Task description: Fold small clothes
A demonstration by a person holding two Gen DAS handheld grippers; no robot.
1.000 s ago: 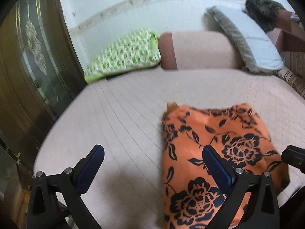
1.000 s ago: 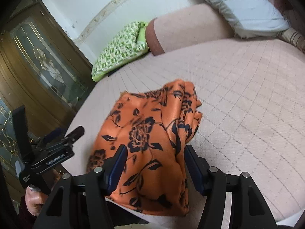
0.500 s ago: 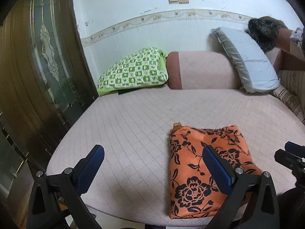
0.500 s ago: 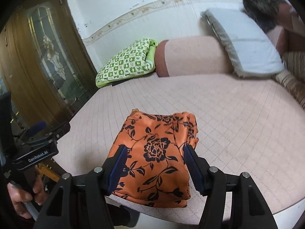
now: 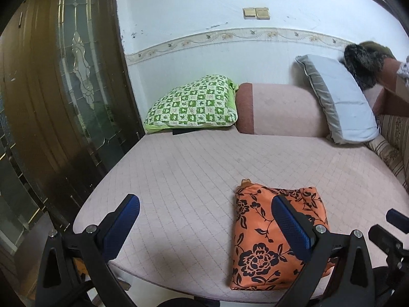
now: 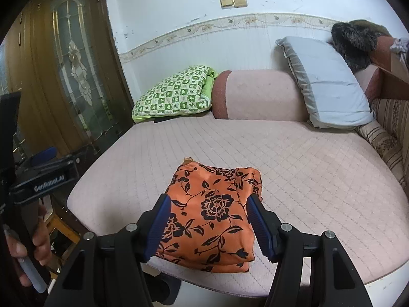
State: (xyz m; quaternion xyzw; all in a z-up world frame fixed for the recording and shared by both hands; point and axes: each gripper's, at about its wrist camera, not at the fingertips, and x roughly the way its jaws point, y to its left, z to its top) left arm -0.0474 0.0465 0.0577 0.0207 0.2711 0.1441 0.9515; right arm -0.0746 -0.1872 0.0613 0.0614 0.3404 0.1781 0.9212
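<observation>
An orange garment with black flowers (image 5: 265,240) lies folded in a compact rectangle near the front edge of the pink quilted bed (image 5: 194,179). It also shows in the right wrist view (image 6: 212,215). My left gripper (image 5: 204,227) is open wide and empty, held off the bed's front edge to the left of the garment. My right gripper (image 6: 207,226) is open and empty, held back from the garment's near edge, not touching it. The left gripper body (image 6: 43,181) shows at the left of the right wrist view.
A green checked pillow (image 5: 194,105), a pink bolster (image 5: 276,110) and a grey-blue pillow (image 5: 340,99) lie at the bed's head against the wall. A wooden door with glass (image 5: 64,81) stands left. A striped cushion (image 6: 388,140) lies at the right.
Both grippers have pulled back and up from the folded garment, so it looks smaller and more of the room shows. The garment has stayed in place.
</observation>
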